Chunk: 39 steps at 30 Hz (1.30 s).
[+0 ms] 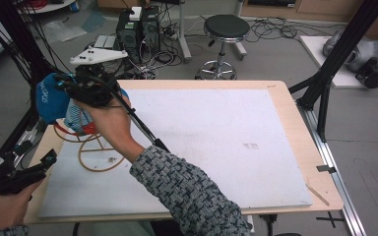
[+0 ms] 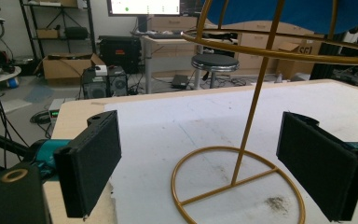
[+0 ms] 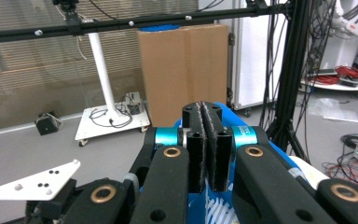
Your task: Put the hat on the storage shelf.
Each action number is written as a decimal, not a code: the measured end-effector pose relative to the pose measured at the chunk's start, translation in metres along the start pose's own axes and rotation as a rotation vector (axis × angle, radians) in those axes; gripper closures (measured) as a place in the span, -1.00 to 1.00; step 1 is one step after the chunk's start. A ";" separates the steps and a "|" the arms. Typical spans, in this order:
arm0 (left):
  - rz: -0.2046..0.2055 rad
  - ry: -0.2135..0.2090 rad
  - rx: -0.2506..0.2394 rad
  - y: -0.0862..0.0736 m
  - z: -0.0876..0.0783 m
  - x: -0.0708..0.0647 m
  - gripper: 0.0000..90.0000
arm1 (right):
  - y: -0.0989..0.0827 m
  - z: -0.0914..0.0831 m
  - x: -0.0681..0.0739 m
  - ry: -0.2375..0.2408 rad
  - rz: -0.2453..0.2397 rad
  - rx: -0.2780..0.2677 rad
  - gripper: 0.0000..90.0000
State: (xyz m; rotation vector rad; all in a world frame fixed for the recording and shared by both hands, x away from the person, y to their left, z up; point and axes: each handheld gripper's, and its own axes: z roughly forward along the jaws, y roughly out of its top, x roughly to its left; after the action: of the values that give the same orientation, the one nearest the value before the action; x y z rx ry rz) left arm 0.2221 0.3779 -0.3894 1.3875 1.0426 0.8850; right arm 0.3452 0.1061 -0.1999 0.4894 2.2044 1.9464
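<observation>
— Over at the far left corner of the surface, what is the right tool doing?

— It sits on top of the blue cap, which hangs on the gold wire stand. From the right gripper view its pads are pressed together, with blue fabric just under them. Whether a fold of the cap is pinched between them I cannot tell; the nip itself looks bare.

— And the left tool?

— It is low at the near left edge, jaws wide apart and holding nothing. In the left gripper view the stand's upright rod rises between the two pads, though farther out, beyond their tips.

— So which way does the stand lie from it?

— Straight ahead and slightly right, with its base ring flat on the white surface. The rod's long axis is near vertical, leaning a little.

— Which hand is nearer the cap?

— The right one, plainly; it is on it. The left is nearer the base. My guess is that the left would steady the rod while the right works the cap.
</observation>
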 end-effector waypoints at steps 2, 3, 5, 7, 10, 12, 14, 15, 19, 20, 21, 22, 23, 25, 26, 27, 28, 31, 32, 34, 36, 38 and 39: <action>-0.001 0.001 0.000 0.000 -0.001 0.001 -0.69 | 0.000 0.002 0.003 0.006 0.003 0.000 0.96; -0.002 0.001 -0.002 0.000 -0.001 0.001 -0.69 | 0.000 0.003 0.006 0.006 0.002 0.000 0.96; -0.002 0.005 -0.002 0.000 -0.002 0.002 -0.69 | -0.001 0.005 0.008 0.009 0.002 0.005 0.96; -0.002 0.006 -0.004 0.000 -0.003 0.003 -0.69 | -0.003 0.007 0.010 0.009 0.000 0.011 0.96; -0.003 0.007 -0.004 0.000 -0.003 0.003 -0.69 | -0.005 0.010 0.013 0.017 0.006 0.012 0.96; -0.006 0.007 -0.003 0.000 -0.002 0.003 -0.69 | -0.006 0.011 0.016 0.031 0.014 0.011 0.96; -0.008 0.007 -0.003 -0.001 -0.002 0.003 -0.69 | -0.006 0.013 0.018 0.032 0.005 0.018 0.96; -0.008 0.007 -0.002 -0.001 -0.002 0.003 -0.69 | -0.007 0.014 0.018 0.035 0.011 0.022 0.96; -0.007 0.007 -0.003 -0.001 -0.002 0.003 -0.69 | -0.010 0.017 0.019 0.033 0.015 0.032 0.96; -0.007 0.007 -0.003 -0.001 -0.002 0.003 -0.69 | -0.011 0.017 0.019 0.032 0.011 0.036 0.96; -0.007 0.007 -0.003 -0.001 -0.002 0.003 -0.69 | -0.012 0.018 0.020 0.032 0.005 0.041 0.96; -0.007 0.006 -0.003 -0.001 -0.002 0.003 -0.69 | -0.013 0.019 0.020 0.030 -0.002 0.044 0.96; -0.006 0.005 -0.003 -0.001 -0.002 0.003 -0.69 | -0.014 0.019 0.022 0.026 -0.006 0.052 0.96; -0.007 0.005 -0.002 -0.001 -0.002 0.003 -0.69 | -0.017 0.019 0.022 0.019 -0.013 0.057 0.96; -0.008 0.006 -0.004 -0.001 -0.002 0.003 -0.69 | -0.018 0.019 0.023 0.018 -0.018 0.060 0.96; -0.006 0.006 -0.004 -0.001 -0.003 0.003 -0.69 | -0.020 0.019 0.023 0.011 -0.026 0.067 0.96; -0.006 0.007 -0.004 -0.001 -0.003 0.003 -0.69 | -0.021 0.019 0.023 0.010 -0.027 0.068 0.96; -0.008 0.006 -0.004 -0.001 -0.002 0.003 -0.69 | -0.022 0.016 0.022 0.005 -0.030 0.064 0.96; -0.008 0.005 -0.004 -0.001 -0.002 0.003 -0.69 | -0.022 0.015 0.023 0.001 -0.030 0.059 0.96; -0.008 0.004 -0.004 -0.001 -0.002 0.003 -0.69 | -0.021 0.011 0.023 -0.010 -0.051 0.054 0.96; -0.006 0.004 -0.001 -0.001 -0.002 0.003 -0.69 | -0.021 0.007 0.022 -0.023 -0.064 0.051 0.96; -0.008 0.004 -0.001 -0.001 -0.002 0.003 -0.69 | -0.021 0.003 0.019 -0.044 -0.072 0.055 0.96; -0.006 0.003 -0.001 -0.001 -0.001 0.002 -0.69 | -0.023 0.002 0.016 -0.055 -0.077 0.053 0.95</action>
State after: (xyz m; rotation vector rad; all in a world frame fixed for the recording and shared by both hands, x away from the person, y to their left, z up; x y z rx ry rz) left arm 0.2216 0.3807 -0.3906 1.3816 1.0486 0.8833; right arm 0.3274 0.1111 -0.2208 0.4535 2.2120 1.8182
